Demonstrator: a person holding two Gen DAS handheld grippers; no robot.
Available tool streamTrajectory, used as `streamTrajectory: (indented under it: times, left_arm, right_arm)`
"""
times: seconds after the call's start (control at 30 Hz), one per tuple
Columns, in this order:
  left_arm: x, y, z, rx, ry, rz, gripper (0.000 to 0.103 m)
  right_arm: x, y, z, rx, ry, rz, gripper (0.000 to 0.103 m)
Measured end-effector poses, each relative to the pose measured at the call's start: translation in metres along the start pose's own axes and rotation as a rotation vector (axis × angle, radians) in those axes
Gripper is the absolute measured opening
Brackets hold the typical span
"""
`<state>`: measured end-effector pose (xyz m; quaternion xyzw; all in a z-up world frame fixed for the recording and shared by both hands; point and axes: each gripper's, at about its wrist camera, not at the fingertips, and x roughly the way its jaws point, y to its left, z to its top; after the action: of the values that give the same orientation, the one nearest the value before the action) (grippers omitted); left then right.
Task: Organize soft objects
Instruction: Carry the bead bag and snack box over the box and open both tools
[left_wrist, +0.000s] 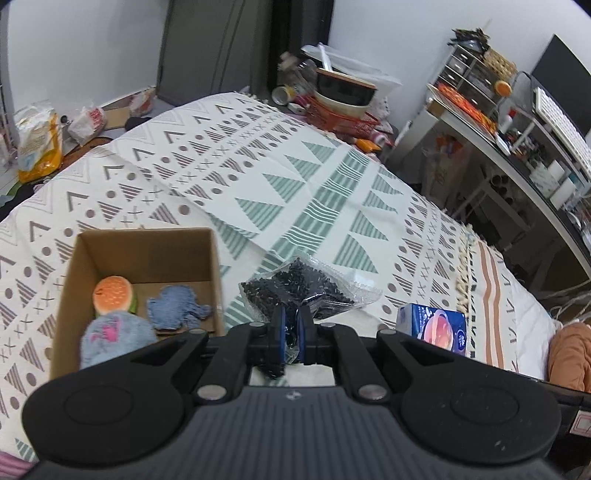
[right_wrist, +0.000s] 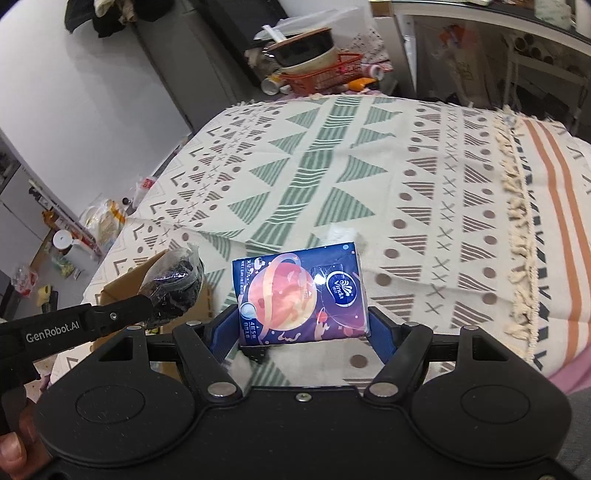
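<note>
Left tongs (left_wrist: 291, 332) pinch the bead bag (left_wrist: 308, 291) at frame centre, right of the box (left_wrist: 144, 254). Right tongs (right_wrist: 303, 328) stand spread around the tissue pack (right_wrist: 299, 295), low centre. The thin pinch might slip, dropping the bag short.

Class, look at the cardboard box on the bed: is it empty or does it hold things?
Not empty. The cardboard box holds a burger plush, a blue knitted piece and a grey soft item.
</note>
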<state>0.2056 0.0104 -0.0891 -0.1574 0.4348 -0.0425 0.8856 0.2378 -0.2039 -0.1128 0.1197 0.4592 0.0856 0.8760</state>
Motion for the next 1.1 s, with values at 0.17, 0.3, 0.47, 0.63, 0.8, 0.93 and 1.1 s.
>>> streamTrajectory:
  times: [0.17,0.3,0.47,0.63,0.8,0.93,1.1]
  left_arm:
    - [-0.005,0.021,0.003,-0.027,-0.009,0.009,0.006]
    - [-0.008,0.04,0.004,-0.061,-0.008,0.018,0.006]
    - [-0.011,0.064,0.001,-0.094,0.0,0.04,0.006]
    - [-0.011,0.085,-0.003,-0.128,0.013,0.056,0.006]
    - [-0.011,0.103,-0.005,-0.158,0.016,0.075,0.006]
    - [-0.013,0.117,-0.004,-0.178,0.01,0.087,0.006]
    - [-0.014,0.126,-0.002,-0.194,0.008,0.086,0.006]
  right_arm:
    - [0.005,0.019,0.001,-0.022,0.002,0.005,0.07]
    - [0.01,0.035,0.0,-0.042,0.002,0.017,0.07]
    - [0.016,0.057,0.0,-0.071,-0.003,0.035,0.07]
    - [0.023,0.074,-0.002,-0.089,0.006,0.045,0.07]
    - [0.03,0.087,-0.003,-0.096,0.012,0.049,0.07]
    - [0.032,0.099,-0.005,-0.109,0.016,0.06,0.07]
    - [0.034,0.113,-0.009,-0.126,0.025,0.074,0.07]
